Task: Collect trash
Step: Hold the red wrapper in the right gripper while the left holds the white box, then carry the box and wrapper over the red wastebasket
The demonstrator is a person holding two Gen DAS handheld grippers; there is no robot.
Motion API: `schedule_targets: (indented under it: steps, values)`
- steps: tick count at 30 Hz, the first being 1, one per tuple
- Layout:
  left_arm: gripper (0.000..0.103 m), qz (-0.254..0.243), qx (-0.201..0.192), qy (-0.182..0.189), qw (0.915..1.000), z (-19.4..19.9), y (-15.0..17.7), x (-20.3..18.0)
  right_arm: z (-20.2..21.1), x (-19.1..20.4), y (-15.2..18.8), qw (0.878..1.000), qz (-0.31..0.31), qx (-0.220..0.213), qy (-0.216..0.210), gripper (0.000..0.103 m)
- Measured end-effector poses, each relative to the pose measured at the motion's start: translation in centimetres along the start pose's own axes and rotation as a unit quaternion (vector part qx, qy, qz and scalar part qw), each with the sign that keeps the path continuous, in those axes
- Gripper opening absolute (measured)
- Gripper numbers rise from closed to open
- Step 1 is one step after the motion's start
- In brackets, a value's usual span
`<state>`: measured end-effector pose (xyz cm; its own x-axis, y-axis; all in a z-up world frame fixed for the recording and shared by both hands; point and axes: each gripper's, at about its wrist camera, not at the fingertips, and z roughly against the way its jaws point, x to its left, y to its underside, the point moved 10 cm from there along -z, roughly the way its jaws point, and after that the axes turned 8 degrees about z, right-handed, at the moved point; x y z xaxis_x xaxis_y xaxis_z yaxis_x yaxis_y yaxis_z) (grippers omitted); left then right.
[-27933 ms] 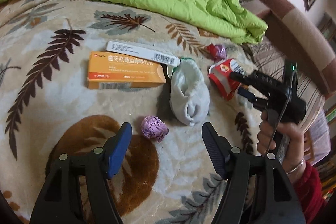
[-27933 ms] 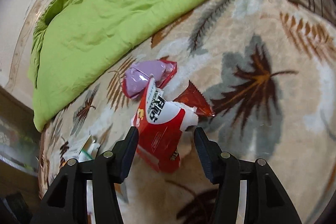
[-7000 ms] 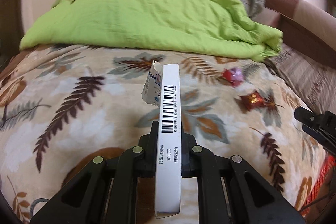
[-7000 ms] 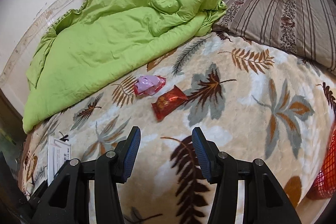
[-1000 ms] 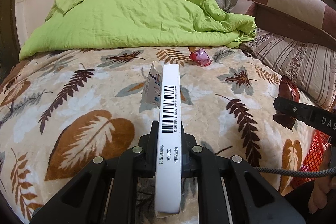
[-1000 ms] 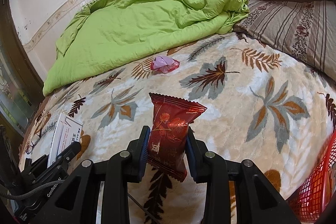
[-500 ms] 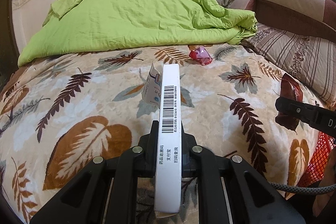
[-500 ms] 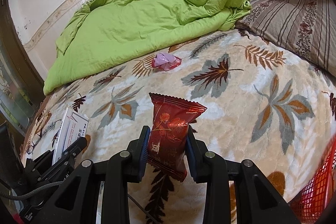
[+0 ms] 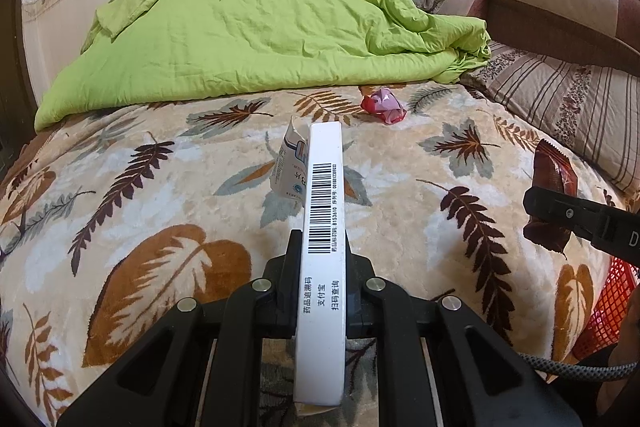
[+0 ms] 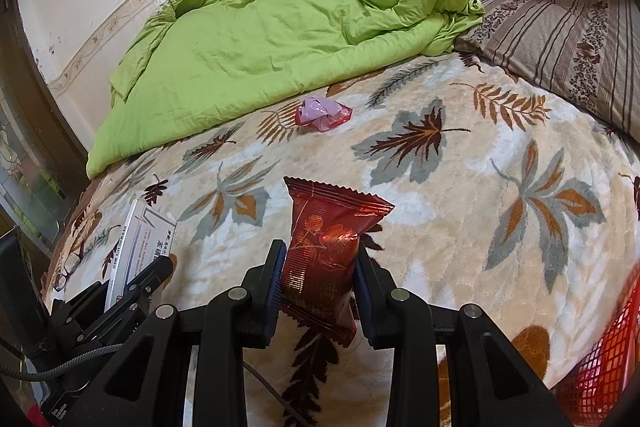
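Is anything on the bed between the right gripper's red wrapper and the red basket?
Nothing visible. The red wrapper is clamped in the right gripper; only bare leaf-print blanket lies between it and the red basket at lower right.

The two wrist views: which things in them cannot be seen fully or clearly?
- Red basket: cut off by the right wrist view's lower right edge and blurred; its contents do not show.
- White box: in the left wrist view only its narrow barcode side shows; the left claw hides its lower sides.
- Red wrapper: the right claw covers its sides.
- Pink wrapper: too small to read any print.
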<state>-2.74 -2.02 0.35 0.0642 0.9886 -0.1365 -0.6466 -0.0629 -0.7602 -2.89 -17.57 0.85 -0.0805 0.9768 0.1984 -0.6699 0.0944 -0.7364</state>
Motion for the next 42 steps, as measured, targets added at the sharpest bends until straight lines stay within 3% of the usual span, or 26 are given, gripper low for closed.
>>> schedule_targets:
  steps: [28,36,42]
  values:
    - [0.014,-0.019,-0.011,0.002,0.9998,-0.2,-0.4,-0.2,1.2,-0.8,-0.2,1.0,-0.021,-0.012,-0.006,0.035]
    - [0.014,-0.027,-0.015,0.017,0.9994,0.3,-0.1,-0.9,4.9,-2.2,-0.7,0.998,-0.04,-0.041,-0.005,0.035]
    - [0.014,-0.044,-0.02,0.025,0.9985,0.9,0.0,-2.1,9.3,-5.2,-0.9,0.996,-0.056,-0.069,0.02,0.035]
